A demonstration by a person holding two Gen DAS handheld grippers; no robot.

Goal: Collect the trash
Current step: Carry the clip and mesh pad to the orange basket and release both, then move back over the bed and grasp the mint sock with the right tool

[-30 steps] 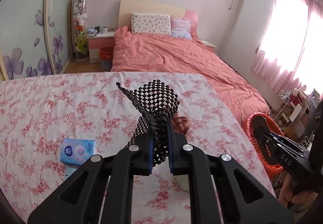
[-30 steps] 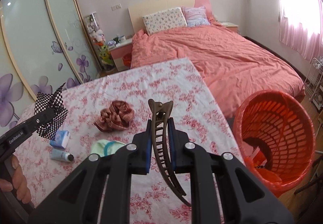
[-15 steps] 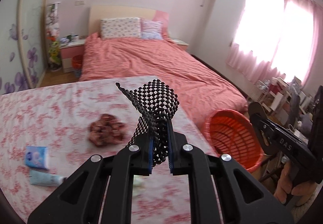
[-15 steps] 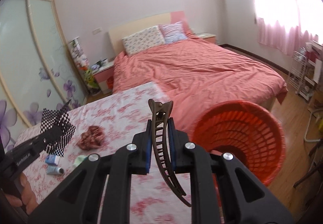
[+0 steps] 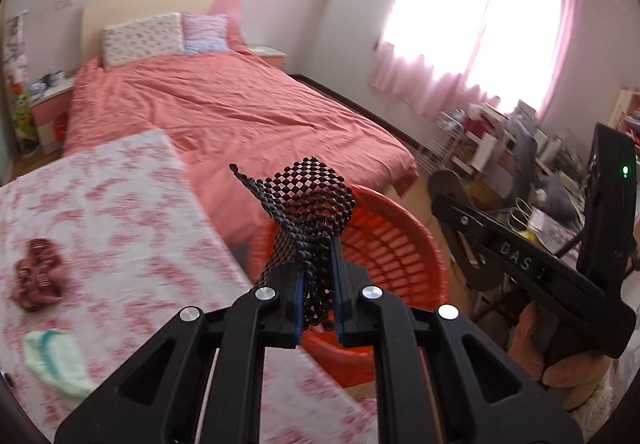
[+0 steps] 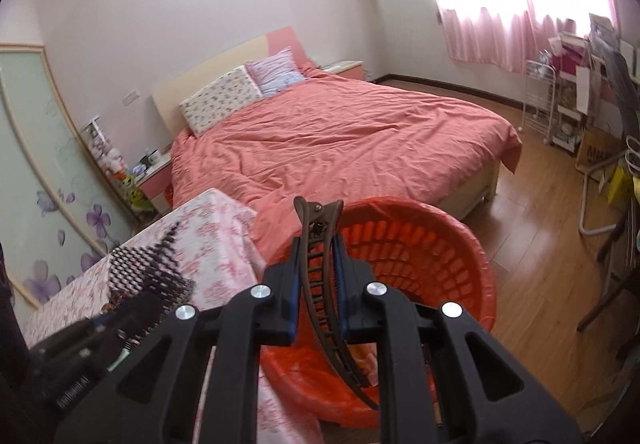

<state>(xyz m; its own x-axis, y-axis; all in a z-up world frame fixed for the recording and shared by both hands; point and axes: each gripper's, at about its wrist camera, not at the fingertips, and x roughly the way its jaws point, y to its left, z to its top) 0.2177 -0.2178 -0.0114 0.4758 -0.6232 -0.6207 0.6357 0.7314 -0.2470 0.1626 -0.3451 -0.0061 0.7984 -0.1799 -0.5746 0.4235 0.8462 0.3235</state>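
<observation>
My left gripper (image 5: 316, 276) is shut on a black-and-white checkered cloth piece (image 5: 312, 203) and holds it up just before the rim of the orange basket (image 5: 392, 244). My right gripper (image 6: 318, 276) is shut on a brown hair clip (image 6: 320, 276) and holds it over the near rim of the same basket (image 6: 420, 256). The checkered cloth also shows at the left of the right wrist view (image 6: 148, 268). The right gripper's body shows in the left wrist view (image 5: 520, 264), to the right of the basket.
A table with a pink floral cloth (image 5: 100, 211) carries a dark red scrunchie (image 5: 38, 280) and a pale green-white item (image 5: 60, 360). A bed with a salmon cover (image 6: 340, 143) lies behind the basket. Shelves and clutter (image 6: 580, 111) stand at the right on the wood floor.
Both grippers have swung right, away from the table and toward the orange basket, which is now close below them. Each keeps its hold on its item.
</observation>
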